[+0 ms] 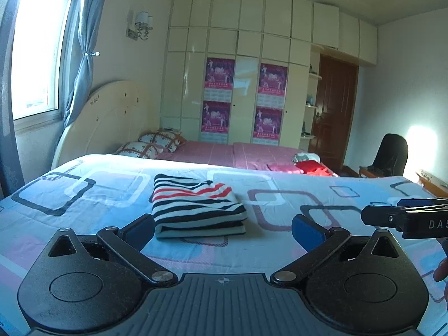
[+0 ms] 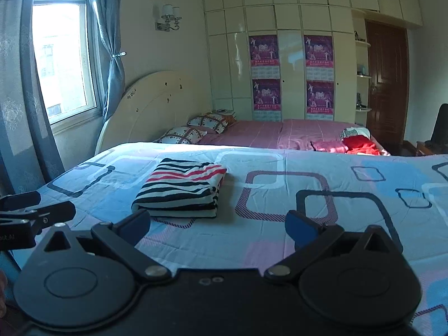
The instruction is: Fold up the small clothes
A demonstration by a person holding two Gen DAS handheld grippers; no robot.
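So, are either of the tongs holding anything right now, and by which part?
Nothing is held. Left tongs and right tongs are both open and empty; the folded striped top lies free on the bed.

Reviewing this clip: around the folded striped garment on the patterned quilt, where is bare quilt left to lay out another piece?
Bare quilt runs wide to the right of the folded striped garment, up to the far edge. A smaller bare patch lies left of it toward the window-side edge. Nearest the cameras both open grippers, left and right, crowd the front. The loose clothes lie beyond, on the pink sheet.
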